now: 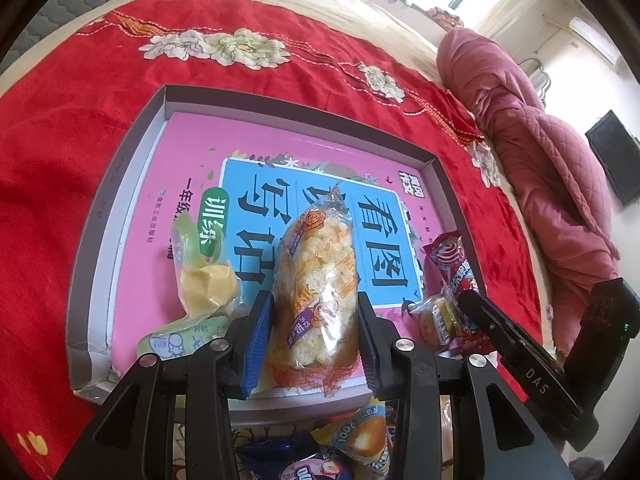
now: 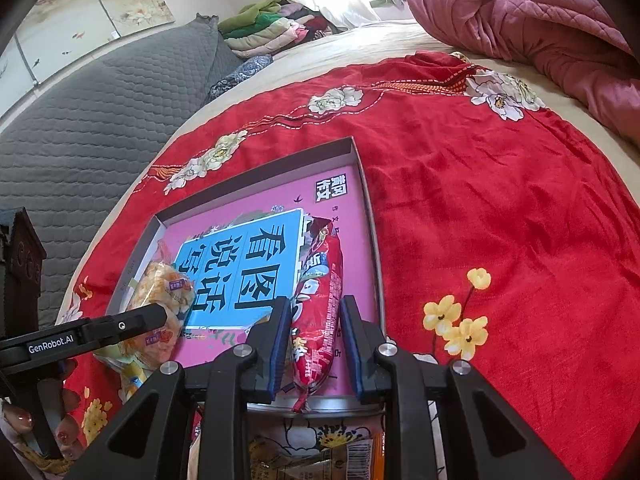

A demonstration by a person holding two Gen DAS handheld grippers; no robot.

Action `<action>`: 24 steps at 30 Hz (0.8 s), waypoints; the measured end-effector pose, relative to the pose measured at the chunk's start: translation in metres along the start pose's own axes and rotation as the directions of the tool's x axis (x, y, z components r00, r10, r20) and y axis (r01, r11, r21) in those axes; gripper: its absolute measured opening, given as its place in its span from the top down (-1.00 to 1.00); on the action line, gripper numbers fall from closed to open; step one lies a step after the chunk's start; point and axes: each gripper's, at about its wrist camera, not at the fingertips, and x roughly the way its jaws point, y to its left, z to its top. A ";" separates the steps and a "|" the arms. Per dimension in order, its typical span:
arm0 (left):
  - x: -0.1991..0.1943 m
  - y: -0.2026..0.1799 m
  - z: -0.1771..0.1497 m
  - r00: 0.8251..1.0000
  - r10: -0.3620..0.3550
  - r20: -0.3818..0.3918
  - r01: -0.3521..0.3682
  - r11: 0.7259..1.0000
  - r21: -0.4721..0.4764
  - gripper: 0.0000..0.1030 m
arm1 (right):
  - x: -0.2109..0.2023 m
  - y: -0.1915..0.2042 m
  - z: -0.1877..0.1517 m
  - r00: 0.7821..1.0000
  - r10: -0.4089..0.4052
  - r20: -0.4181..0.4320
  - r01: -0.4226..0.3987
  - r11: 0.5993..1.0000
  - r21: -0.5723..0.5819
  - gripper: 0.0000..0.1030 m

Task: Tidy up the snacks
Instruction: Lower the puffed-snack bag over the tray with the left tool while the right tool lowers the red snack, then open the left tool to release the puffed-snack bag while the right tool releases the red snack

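Note:
A shallow box (image 1: 132, 148) with a pink and blue printed floor lies on a red floral bedspread. My left gripper (image 1: 316, 320) is shut on a clear bag of puffed rice crackers (image 1: 316, 276) over the box's near side. A yellow-green packet (image 1: 208, 284) lies left of it, a small cake packet (image 1: 436, 316) to its right. My right gripper (image 2: 316, 332) straddles a red snack packet (image 2: 320, 308) lying in the box (image 2: 360, 160) along its right wall; small gaps show beside the pads. The cracker bag also shows in the right wrist view (image 2: 160, 300).
More wrapped snacks (image 1: 360, 440) lie on the bedspread in front of the box's near wall. A rumpled pink quilt (image 2: 532, 20) sits on the bed's far right. A grey quilted headboard (image 2: 100, 120) and folded clothes (image 2: 272, 28) are at the left and back.

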 end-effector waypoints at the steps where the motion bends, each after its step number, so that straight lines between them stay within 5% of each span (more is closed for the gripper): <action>1: 0.000 0.000 0.000 1.000 0.001 -0.003 -0.001 1.000 0.001 0.19 | 0.000 0.000 0.000 1.000 0.000 0.001 0.000 1.000 0.001 0.51; 24: -0.015 0.000 0.004 0.999 0.032 0.031 -0.032 0.999 0.010 -0.01 | -0.006 0.000 0.002 1.000 -0.011 0.021 0.011 1.000 0.003 0.36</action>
